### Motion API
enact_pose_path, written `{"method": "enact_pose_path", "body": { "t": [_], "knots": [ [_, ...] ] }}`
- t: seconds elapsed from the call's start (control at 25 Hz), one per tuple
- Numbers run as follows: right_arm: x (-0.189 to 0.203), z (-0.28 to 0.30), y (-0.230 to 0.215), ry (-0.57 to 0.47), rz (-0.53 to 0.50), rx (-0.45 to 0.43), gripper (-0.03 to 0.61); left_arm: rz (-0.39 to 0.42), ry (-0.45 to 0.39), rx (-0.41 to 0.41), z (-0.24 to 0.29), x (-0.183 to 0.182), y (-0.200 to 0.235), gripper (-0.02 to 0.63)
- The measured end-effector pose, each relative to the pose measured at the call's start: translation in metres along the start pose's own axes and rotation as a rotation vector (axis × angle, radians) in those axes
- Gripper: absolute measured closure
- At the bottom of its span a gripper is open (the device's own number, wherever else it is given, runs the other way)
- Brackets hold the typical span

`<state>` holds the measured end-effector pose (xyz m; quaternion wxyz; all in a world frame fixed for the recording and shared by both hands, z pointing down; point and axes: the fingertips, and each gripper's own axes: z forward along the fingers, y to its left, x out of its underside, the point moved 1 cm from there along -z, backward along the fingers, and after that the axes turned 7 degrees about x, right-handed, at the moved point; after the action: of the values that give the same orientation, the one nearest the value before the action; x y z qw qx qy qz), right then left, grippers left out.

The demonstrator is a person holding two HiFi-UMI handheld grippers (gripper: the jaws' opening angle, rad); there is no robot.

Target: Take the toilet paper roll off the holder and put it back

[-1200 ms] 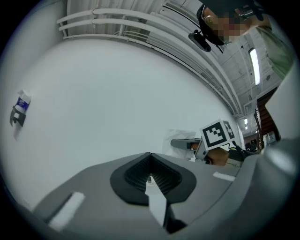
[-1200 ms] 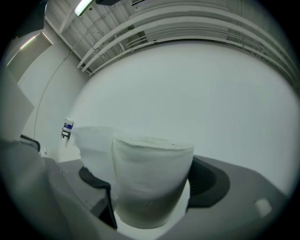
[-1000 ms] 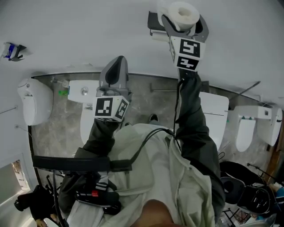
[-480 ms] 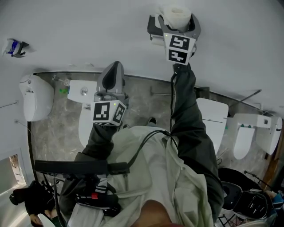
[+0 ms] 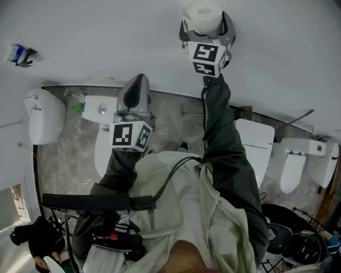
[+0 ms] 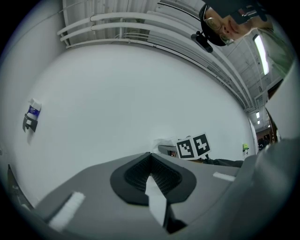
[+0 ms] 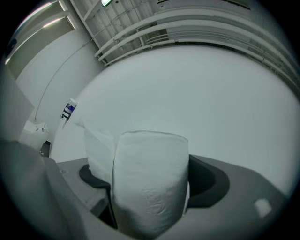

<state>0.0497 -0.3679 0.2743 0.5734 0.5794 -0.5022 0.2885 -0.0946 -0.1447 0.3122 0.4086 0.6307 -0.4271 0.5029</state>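
Observation:
My right gripper (image 5: 205, 22) is raised against the white wall and shut on the white toilet paper roll (image 5: 201, 14), with a jaw on each side of it. In the right gripper view the roll (image 7: 150, 180) fills the space between the dark pads (image 7: 208, 185), and a loose sheet (image 7: 98, 150) hangs at its left. The grey holder (image 6: 165, 149) shows in the left gripper view beside the right gripper's marker cube; in the head view the gripper and roll hide most of it. My left gripper (image 5: 137, 88) hangs lower and to the left, shut and holding nothing.
Below stand white toilets (image 5: 104, 144) (image 5: 257, 136) on a marbled floor, with another (image 5: 295, 160) at the right. A white wall unit (image 5: 42, 120) is at the left. A small blue-and-white fitting (image 5: 18, 53) sits on the wall, upper left.
My right gripper has carried the roll a little left and up, closer to the wall and over the holder. The left gripper has barely moved.

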Motion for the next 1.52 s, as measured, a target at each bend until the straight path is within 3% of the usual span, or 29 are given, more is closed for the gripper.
{"method": "enact_pose_path", "body": {
  "t": [0.2,0.32,0.56,0.72,0.92,1.08,1.32,1.48,1.52],
  "knots": [
    [0.022,-0.013,-0.026,0.084,0.167,0.091,0.109,0.000,-0.010,-0.008,-0.009,0.002,0.004,0.609],
    [0.029,-0.020,-0.038,0.104,0.210,0.126,0.109,-0.003,-0.016,-0.017,-0.012,0.001,0.010,0.609],
    [0.032,-0.032,-0.036,0.070,0.169,0.088,0.107,-0.024,-0.016,-0.009,-0.015,0.002,0.011,0.609],
    [0.036,-0.041,-0.028,0.112,0.088,0.047,0.107,-0.035,-0.017,0.004,-0.013,0.004,0.009,0.609],
    [0.051,-0.057,-0.022,0.140,0.095,0.070,0.109,-0.033,-0.025,0.012,-0.017,0.001,0.007,0.609],
    [0.047,-0.077,-0.021,0.095,0.083,0.088,0.107,-0.037,-0.026,0.000,-0.023,-0.001,0.013,0.609],
    [0.033,-0.135,-0.002,0.131,0.336,-0.032,0.109,-0.044,-0.015,-0.005,-0.032,0.005,0.019,0.609],
    [0.014,-0.179,0.020,0.159,0.365,-0.115,0.109,-0.065,0.002,0.033,-0.038,0.013,0.013,0.609],
    [0.009,-0.190,0.023,0.147,0.358,-0.121,0.143,-0.069,0.006,0.046,-0.040,0.014,0.011,0.609]
  ]
}}
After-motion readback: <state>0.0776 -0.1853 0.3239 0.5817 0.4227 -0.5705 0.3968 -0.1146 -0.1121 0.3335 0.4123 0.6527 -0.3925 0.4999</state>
